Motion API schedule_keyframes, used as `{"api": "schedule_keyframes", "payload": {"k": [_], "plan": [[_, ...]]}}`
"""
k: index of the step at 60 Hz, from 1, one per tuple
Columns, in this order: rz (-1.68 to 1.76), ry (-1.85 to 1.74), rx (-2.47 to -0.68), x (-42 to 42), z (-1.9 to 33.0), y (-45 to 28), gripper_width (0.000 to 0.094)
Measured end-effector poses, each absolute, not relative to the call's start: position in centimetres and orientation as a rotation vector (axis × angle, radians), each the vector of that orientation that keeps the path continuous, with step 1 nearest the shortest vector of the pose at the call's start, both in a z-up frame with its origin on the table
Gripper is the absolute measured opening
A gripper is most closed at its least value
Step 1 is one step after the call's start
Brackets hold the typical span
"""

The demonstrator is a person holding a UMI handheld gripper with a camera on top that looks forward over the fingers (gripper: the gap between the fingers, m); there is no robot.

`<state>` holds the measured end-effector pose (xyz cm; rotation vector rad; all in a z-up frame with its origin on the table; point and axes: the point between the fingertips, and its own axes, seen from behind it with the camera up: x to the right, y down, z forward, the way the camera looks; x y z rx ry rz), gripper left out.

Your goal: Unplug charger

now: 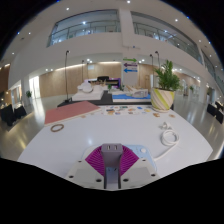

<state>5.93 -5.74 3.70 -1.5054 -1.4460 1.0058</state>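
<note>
My gripper point(111, 160) is low over a white round table point(60, 145). Its two fingers with magenta pads point(97, 162) close in on a small grey-white charger block point(111, 150), which sits between the fingertips with both pads against its sides. A white cable point(168, 135) lies coiled on the table beyond and to the right of the fingers. I cannot see a socket or power strip around the charger.
A small ring point(57, 127) lies on the table to the left. Several small items point(112, 112) sit along the table's far edge. A potted plant in a yellow pot point(163, 95) stands beyond the table to the right, in a large hall.
</note>
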Motion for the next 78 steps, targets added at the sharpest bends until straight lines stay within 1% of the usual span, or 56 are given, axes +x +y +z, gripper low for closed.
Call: {"api": "schedule_keyframes", "payload": {"k": [2, 6, 8, 12, 17, 19, 22, 25, 27, 31, 32, 36, 40, 45, 50, 56, 58, 59, 60, 63, 64, 66, 67, 68, 70, 72, 73, 75, 78], "plan": [[1.020, -1.435, -1.476, 5.9, 4.8, -5.8, 0.0149], [1.041, -1.404, -1.373, 5.1, 8.9, -6.1, 0.0146], [1.057, -1.409, -1.350, 4.8, 10.6, -6.4, 0.0146], [1.089, -1.376, -1.350, 4.5, 14.3, -6.1, 0.0147], [1.067, -1.310, -1.346, 4.9, 18.7, -3.7, 0.0146], [1.058, -1.285, -1.364, 5.3, 19.9, -2.2, 0.0147], [1.016, -1.264, -1.402, 6.3, 20.5, 0.7, 0.0146], [0.967, -1.255, -1.437, 7.2, 20.1, 3.7, 0.0145], [0.917, -1.257, -1.461, 7.6, 18.8, 5.9, 0.0147], [0.836, -1.297, -1.528, 8.4, 15.5, 9.3, 0.0152], [0.826, -1.304, -1.544, 8.7, 14.0, 10.0, 0.0153], [0.772, -1.356, -1.606, 8.7, 10.5, 12.4, 0.0159], [0.752, -1.390, -1.609, 8.3, 7.6, 13.9, 0.0164], [0.707, -1.444, -1.642, 8.0, 3.8, 15.5, 0.0194], [0.671, -1.489, -1.659, 7.5, 1.5, 16.6, 0.0226], [0.658, -1.525, -1.676, 7.1, -0.1, 17.5, 0.0274], [0.657, -1.541, -1.688, 7.1, -0.5, 17.6, 0.0296], [0.658, -1.547, -1.692, 7.1, -0.7, 17.6, 0.0323], [0.660, -1.555, -1.692, 7.1, -0.7, 17.5, 0.0379], [0.663, -1.566, -1.683, 7.1, -0.4, 17.9, 0.0473], [0.666, -1.571, -1.679, 7.2, -0.3, 17.9, 0.0536], [0.668, -1.583, -1.677, 7.1, 0.2, 17.9, 0.0622], [0.669, -1.590, -1.677, 7.4, 0.5, 17.9, 0.0651], [0.671, -1.593, -1.678, 7.6, 0.9, 17.9, 0.0710], [0.685, -1.597, -1.679, 8.2, 1.9, 17.7, 0.0792], [0.702, -1.599, -1.690, 9.0, 3.1, 17.5, 0.0855], [0.707, -1.597, -1.698, 9.5, 3.8, 17.4, 0.0873], [0.712, -1.596, -1.712, 10.7, 5.4, 17.4, 0.0850], [0.720, -1.595, -1.720, 13.2, 8.3, 17.2, 0.0854]]}}
